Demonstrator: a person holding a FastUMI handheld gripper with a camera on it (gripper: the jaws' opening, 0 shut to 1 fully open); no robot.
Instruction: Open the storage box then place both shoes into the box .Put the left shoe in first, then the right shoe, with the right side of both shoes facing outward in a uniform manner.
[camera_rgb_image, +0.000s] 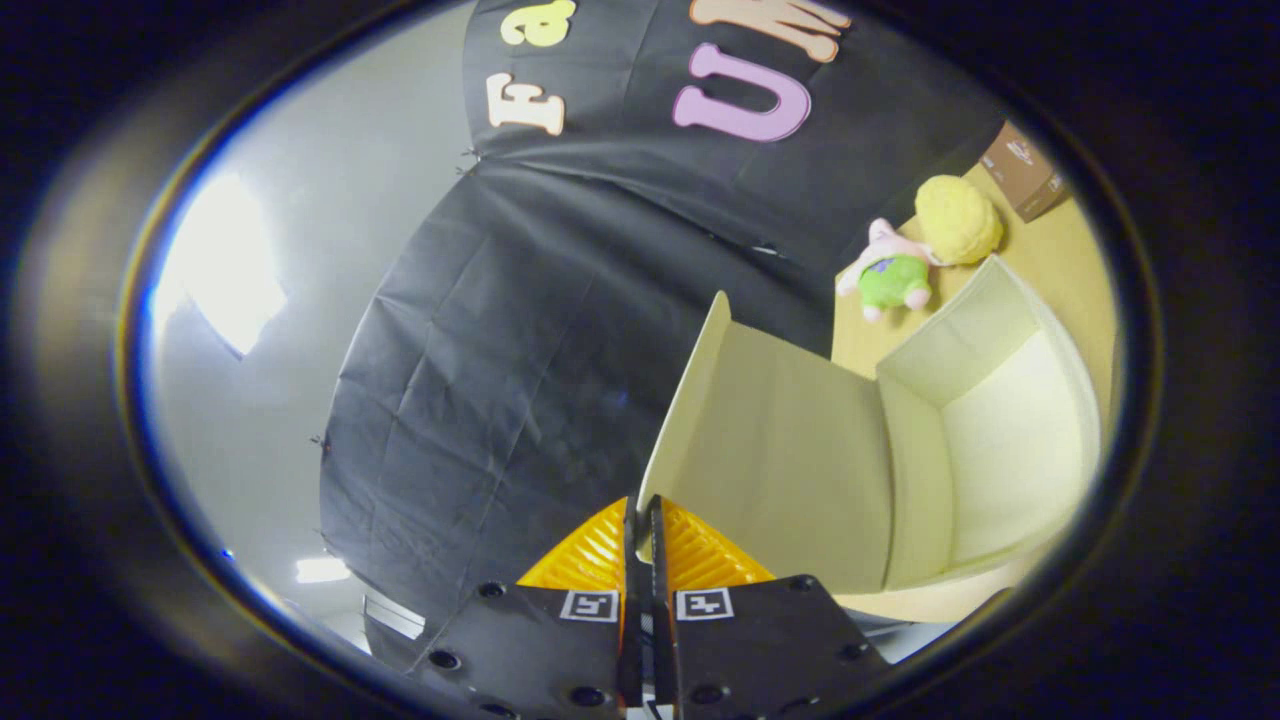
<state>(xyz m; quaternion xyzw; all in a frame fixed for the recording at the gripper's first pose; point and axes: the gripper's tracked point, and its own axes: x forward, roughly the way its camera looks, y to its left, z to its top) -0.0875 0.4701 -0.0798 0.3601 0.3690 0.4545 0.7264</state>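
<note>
Nearest to us, our gripper has its fingers drawn almost together, pinching the near corner of the box lid in the thin gap between them. Left of the fingers and beyond them hangs the black cloth wall, and farther left a pale wall catches a bright patch of light.

Just right of the fingers the cream lid stands raised and tilted, hinged to the storage box, which lies open with its pale inside showing; we see nothing in the part of it that shows. It rests on the tan table.

Beyond the box, near the cloth wall, a pink and green plush toy sits touching a yellow fuzzy ball. Farther right, at the far end of the table, stands a brown carton.
</note>
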